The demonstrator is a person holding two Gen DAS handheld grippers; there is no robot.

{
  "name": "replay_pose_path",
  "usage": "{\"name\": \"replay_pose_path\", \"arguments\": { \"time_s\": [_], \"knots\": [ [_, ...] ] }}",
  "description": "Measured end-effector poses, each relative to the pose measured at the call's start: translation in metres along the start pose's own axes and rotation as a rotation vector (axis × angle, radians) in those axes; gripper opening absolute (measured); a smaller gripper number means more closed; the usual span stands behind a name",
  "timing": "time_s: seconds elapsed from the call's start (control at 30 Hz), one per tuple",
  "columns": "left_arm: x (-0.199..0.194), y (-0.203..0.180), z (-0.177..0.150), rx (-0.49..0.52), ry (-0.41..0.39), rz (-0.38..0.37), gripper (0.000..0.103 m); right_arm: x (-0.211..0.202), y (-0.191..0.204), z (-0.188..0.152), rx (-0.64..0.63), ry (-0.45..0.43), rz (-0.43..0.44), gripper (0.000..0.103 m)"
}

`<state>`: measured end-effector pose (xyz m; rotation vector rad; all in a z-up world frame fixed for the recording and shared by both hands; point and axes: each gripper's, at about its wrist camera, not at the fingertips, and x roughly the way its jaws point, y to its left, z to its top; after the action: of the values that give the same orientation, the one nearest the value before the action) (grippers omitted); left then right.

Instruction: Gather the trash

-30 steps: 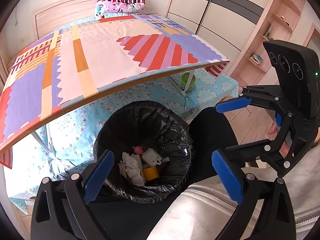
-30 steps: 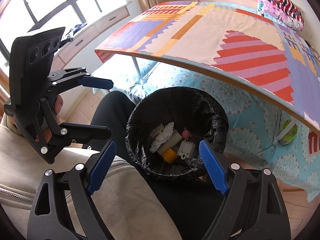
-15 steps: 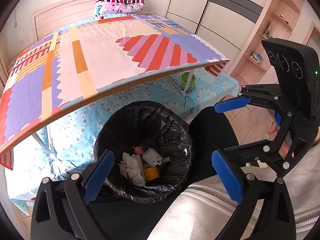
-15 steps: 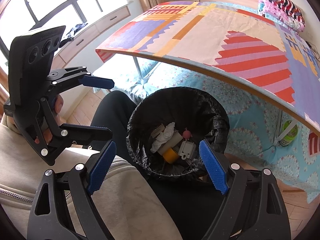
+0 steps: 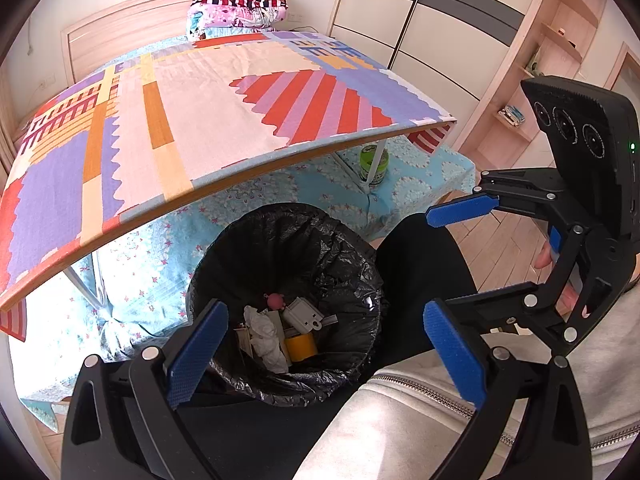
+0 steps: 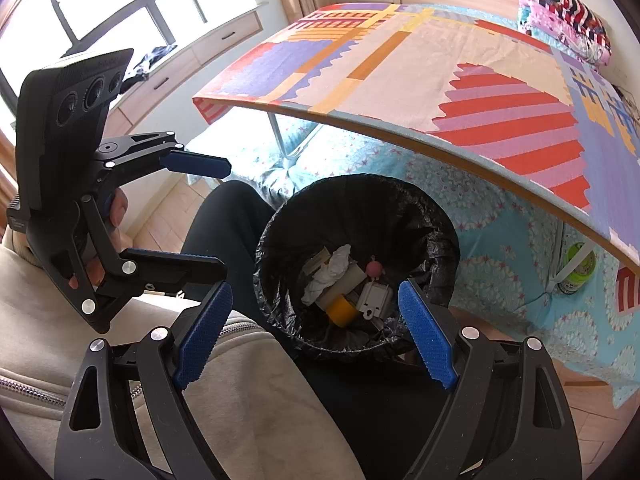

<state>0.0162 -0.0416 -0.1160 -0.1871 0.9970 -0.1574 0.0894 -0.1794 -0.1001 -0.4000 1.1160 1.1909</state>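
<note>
Poised above the bin (image 5: 286, 300), trash (image 5: 280, 330) already dropped between both sets of jaws, spread apart and empty.

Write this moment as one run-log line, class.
left claw: open, empty | right claw: open, empty | bin: holds tissue, yellow tape roll | table: bare

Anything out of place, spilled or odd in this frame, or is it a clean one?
Mostly clean: the trash sits inside the black-lined bin, nothing spilled around it, and the tabletop is bare. One oddity: a green container stands on the bedspread under the table, beside a leg. Both grippers hold nothing.
</note>
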Motion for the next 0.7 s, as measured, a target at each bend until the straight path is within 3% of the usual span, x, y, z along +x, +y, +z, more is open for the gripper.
{"name": "replay_pose_path", "arguments": {
  "time_s": [0.7],
  "knots": [
    [-0.0010,-0.0007,0.0020,0.000,0.000,-0.009,0.095,0.0010,0.0001,0.0007,-0.002,0.001,0.001,0.085]
  ]
}}
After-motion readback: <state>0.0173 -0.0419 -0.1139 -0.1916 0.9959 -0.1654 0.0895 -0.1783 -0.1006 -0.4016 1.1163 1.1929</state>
